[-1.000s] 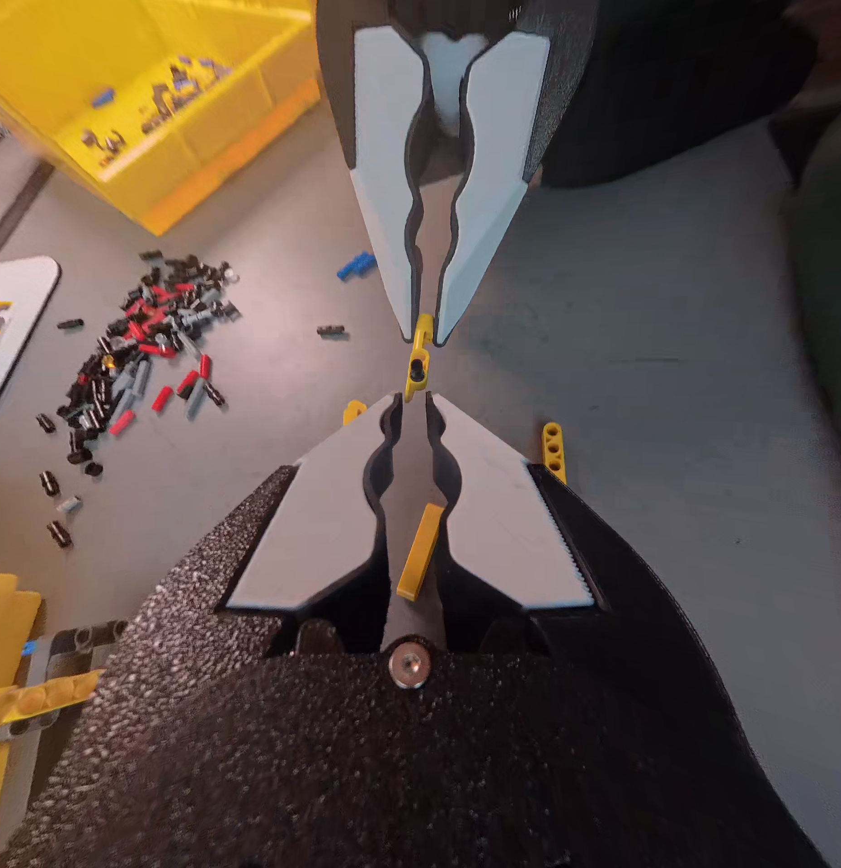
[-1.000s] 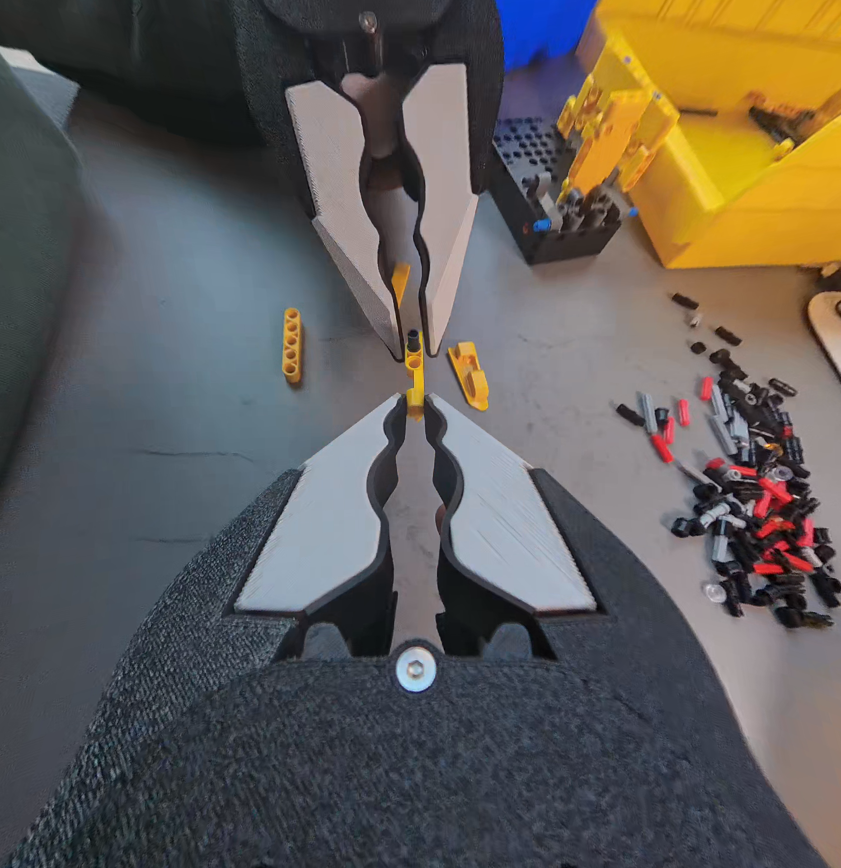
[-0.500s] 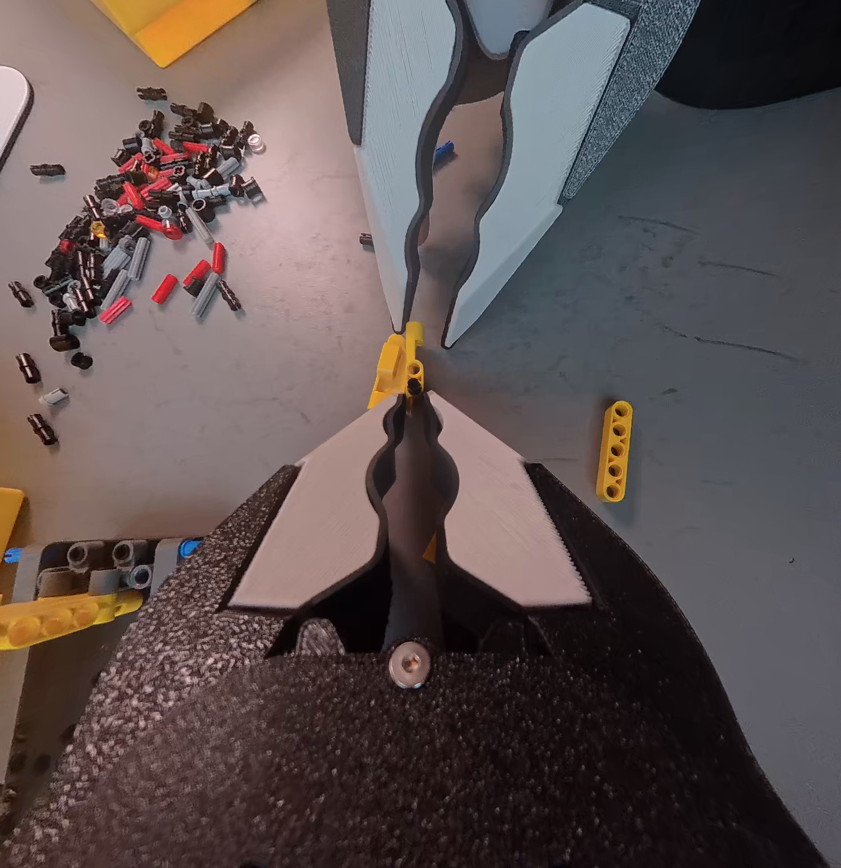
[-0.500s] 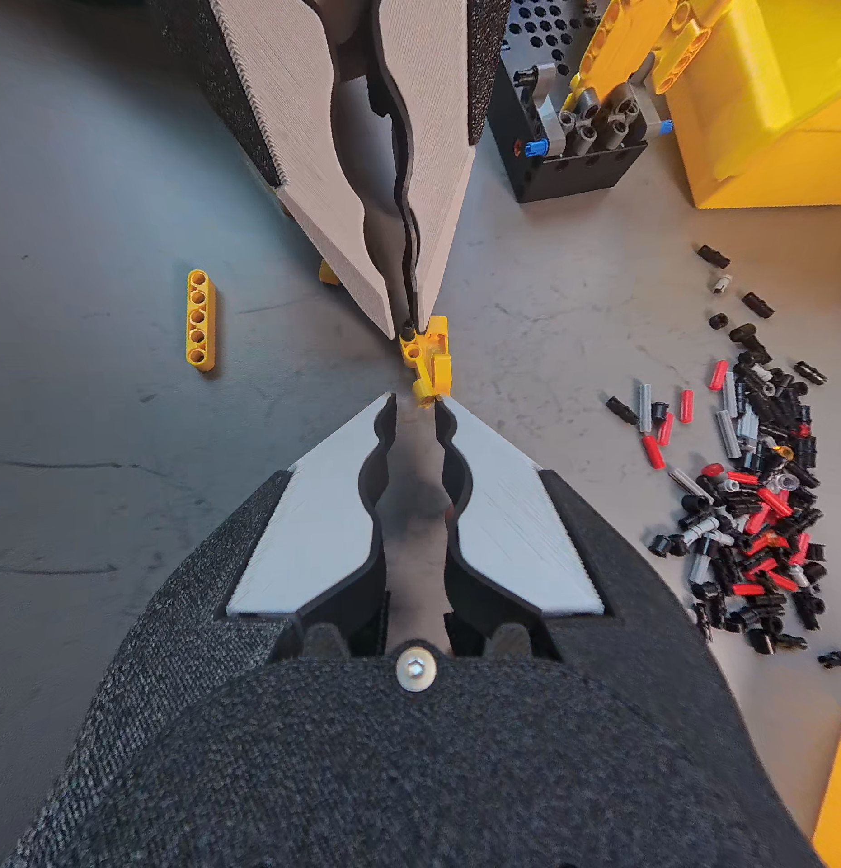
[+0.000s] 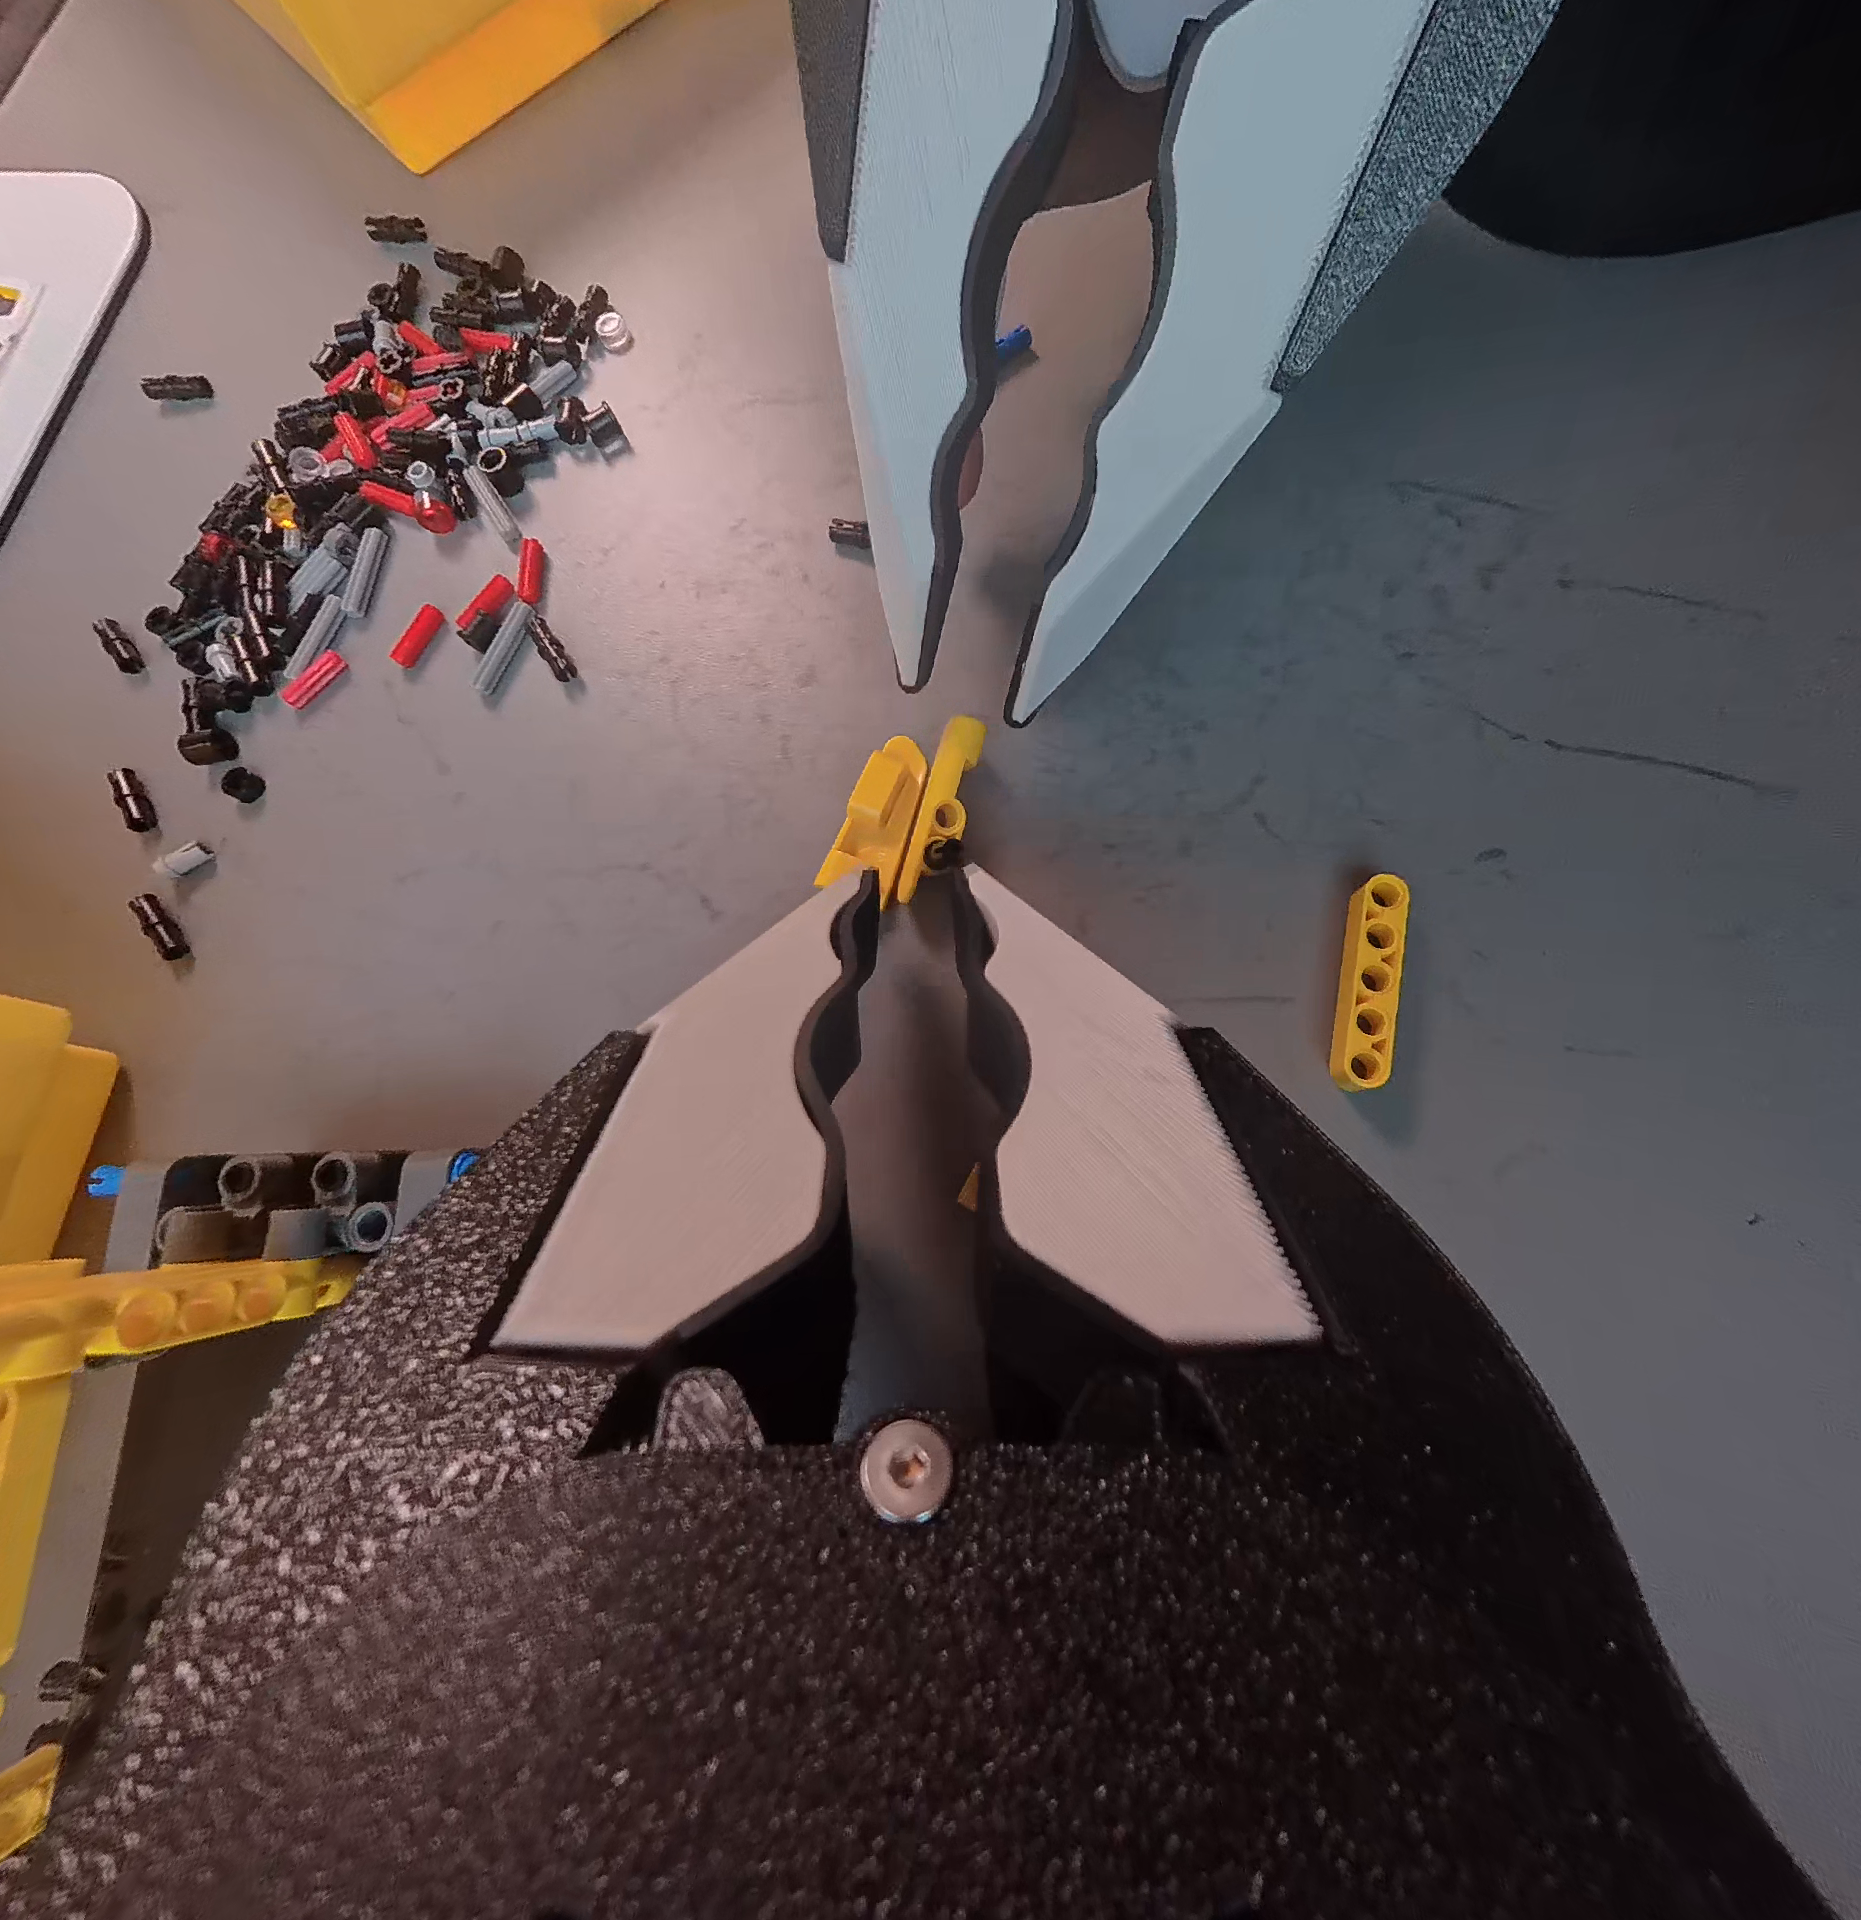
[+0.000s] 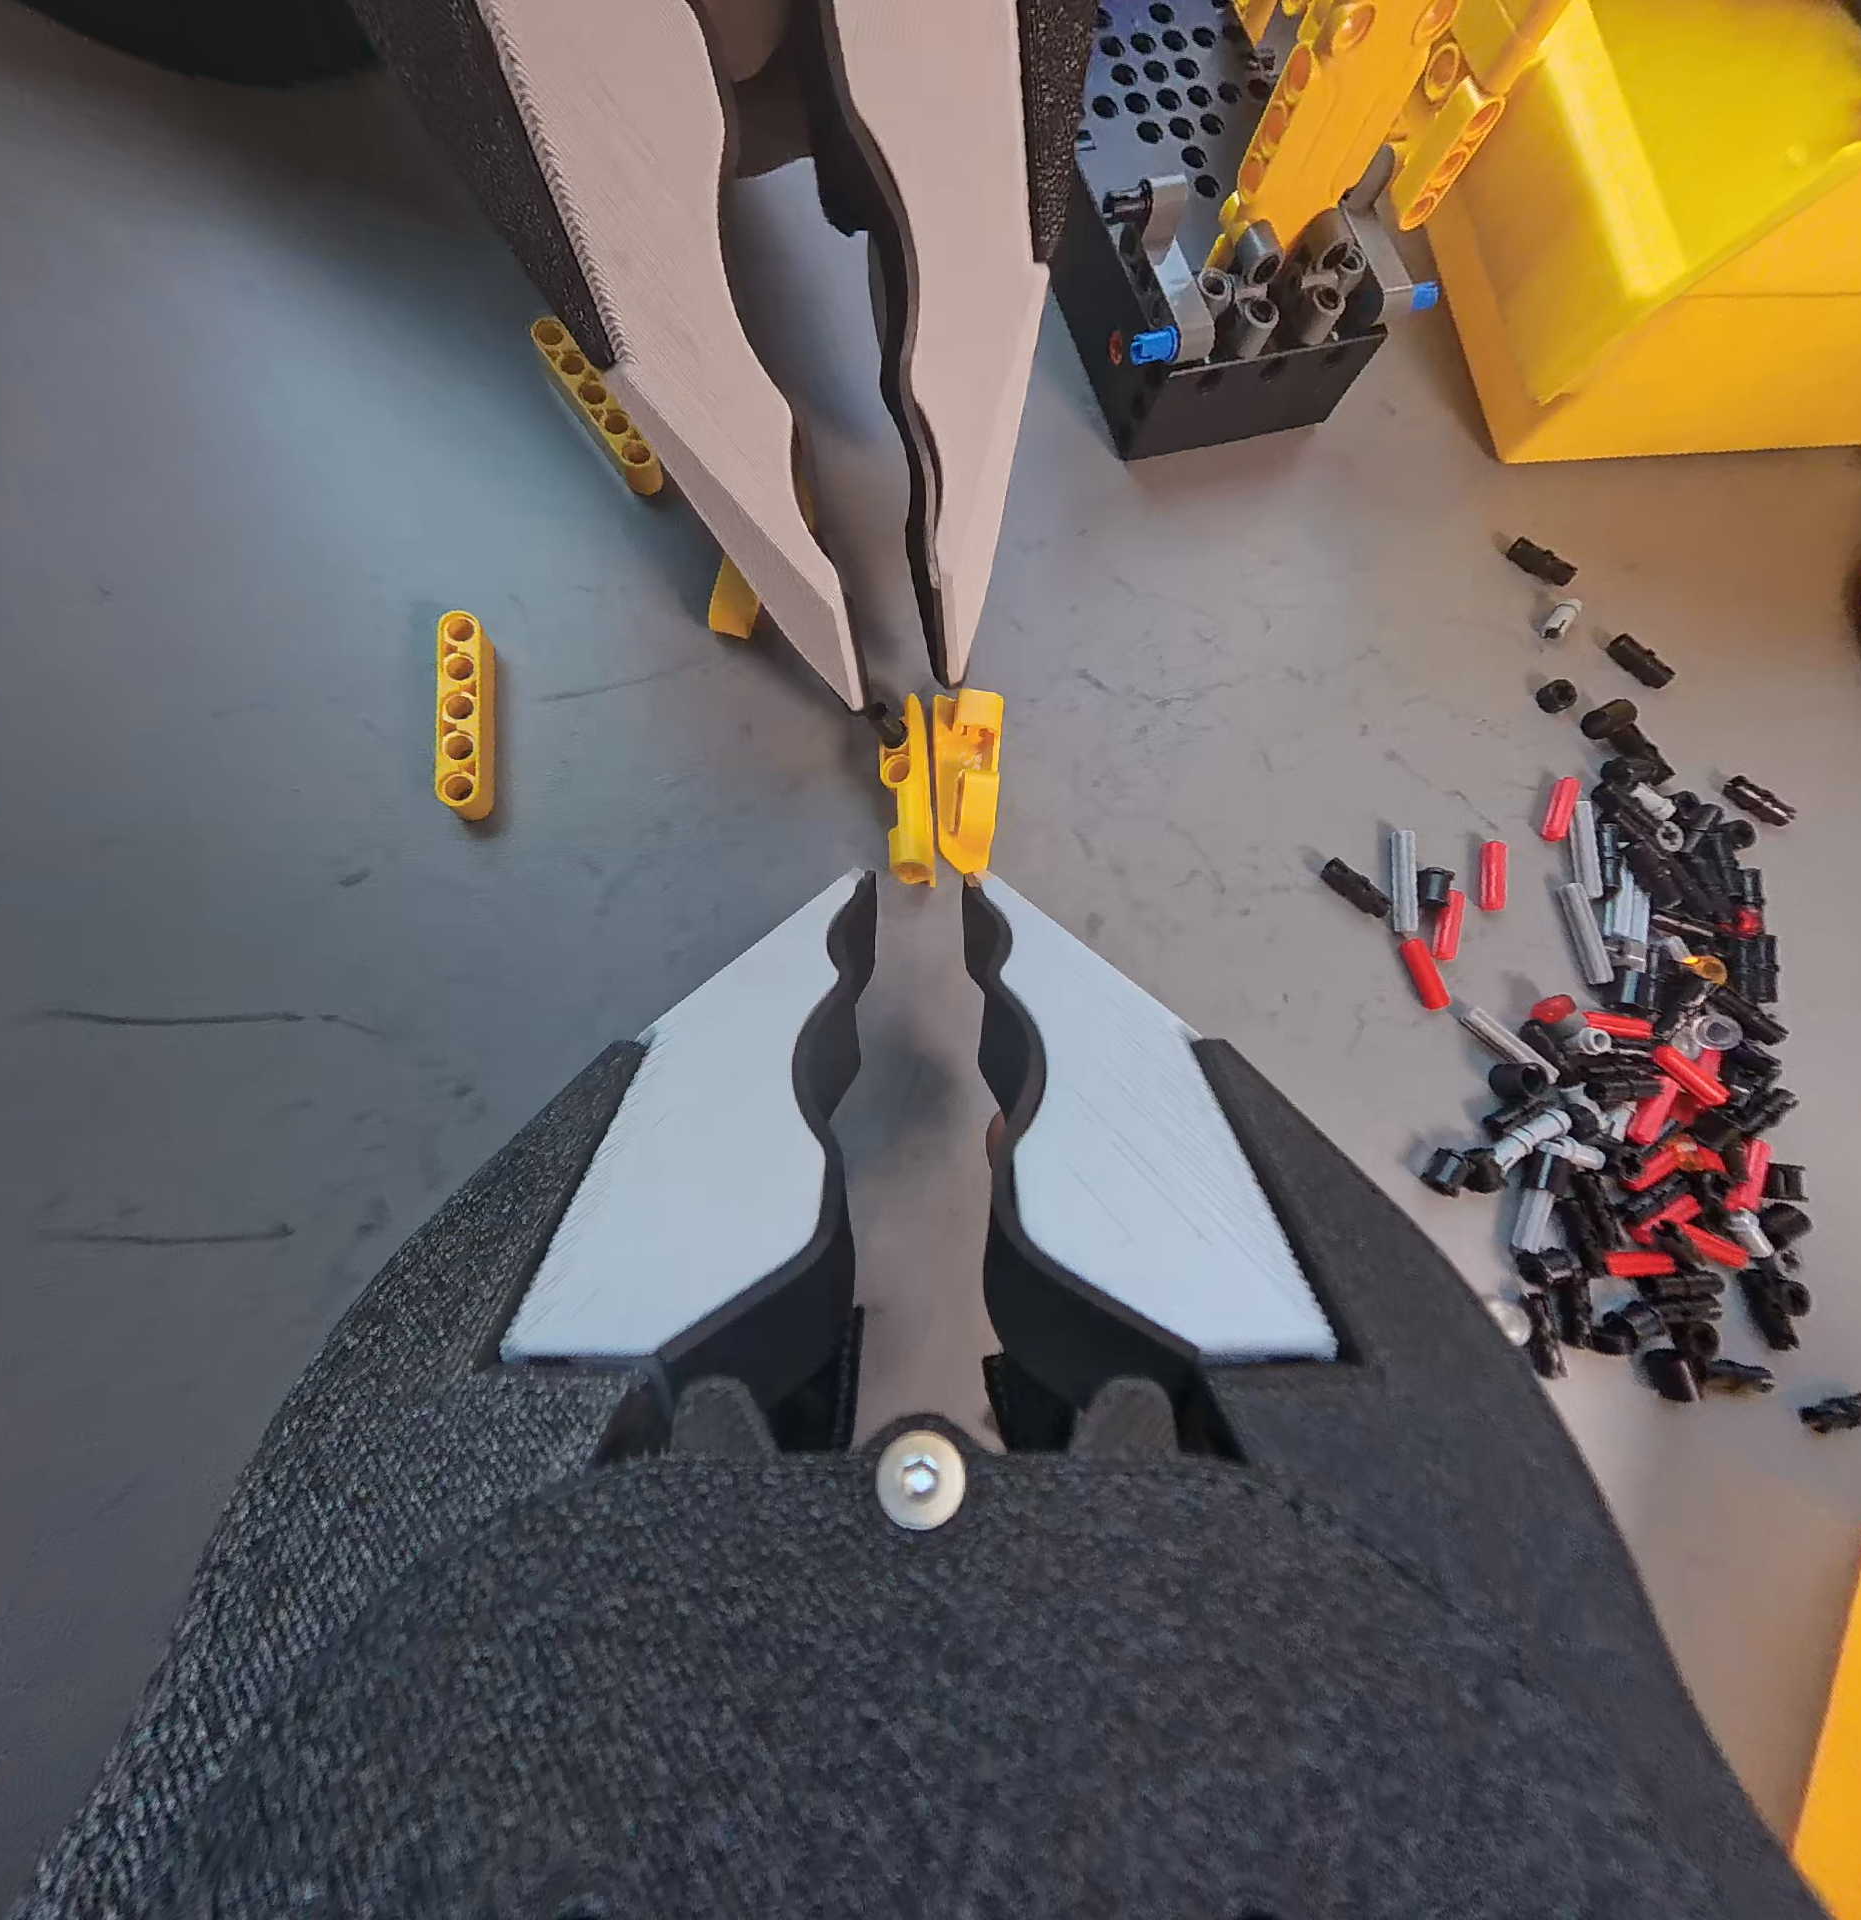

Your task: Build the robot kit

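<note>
Yellow piece (image 5: 910, 821) pinched in left hand-held gripper (image 5: 913, 891), tips forward.

yellow beam (image 6: 593, 405) half hidden behind fingers, yellow bin (image 6: 1674, 260) cropped

Each view is taken from behind its own gripper, steeply downward and close to the grey tabletop (image 5: 1528, 644). The two views face each other; shared between them are the small yellow piece (image 5: 910, 816) (image 6: 941, 790) and the pile of small pins (image 5: 386, 478) (image 6: 1653, 1060)
</note>
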